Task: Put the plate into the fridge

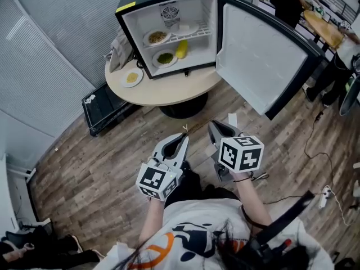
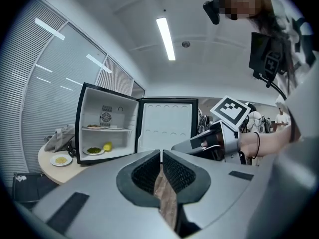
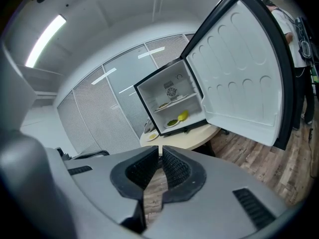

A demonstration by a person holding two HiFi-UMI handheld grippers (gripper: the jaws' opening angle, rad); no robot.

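The small fridge [image 1: 209, 32] stands on a round table [image 1: 169, 89] with its door [image 1: 253, 55] swung wide to the right. Inside, a plate of food [image 1: 157, 37] rests on the upper shelf, and a plate of greens [image 1: 165, 58] and a yellow item [image 1: 181, 49] sit below. Left of the fridge, a white plate with yellow food [image 1: 131, 77] [image 2: 61, 159] [image 3: 152, 136] sits on the table. Well short of the table, both grippers hang over the wooden floor. My left gripper [image 1: 184, 135] [image 2: 161, 152] is shut and empty. My right gripper [image 1: 213, 124] [image 3: 160, 147] is shut and empty too.
A grey cloth bundle [image 1: 119, 49] lies on the table behind the plate. On the floor left of the table is a black case [image 1: 104, 108]. A person [image 1: 287, 1] stands at a wooden bench far right. Cables and a power strip [image 1: 325, 196] lie on the floor at right.
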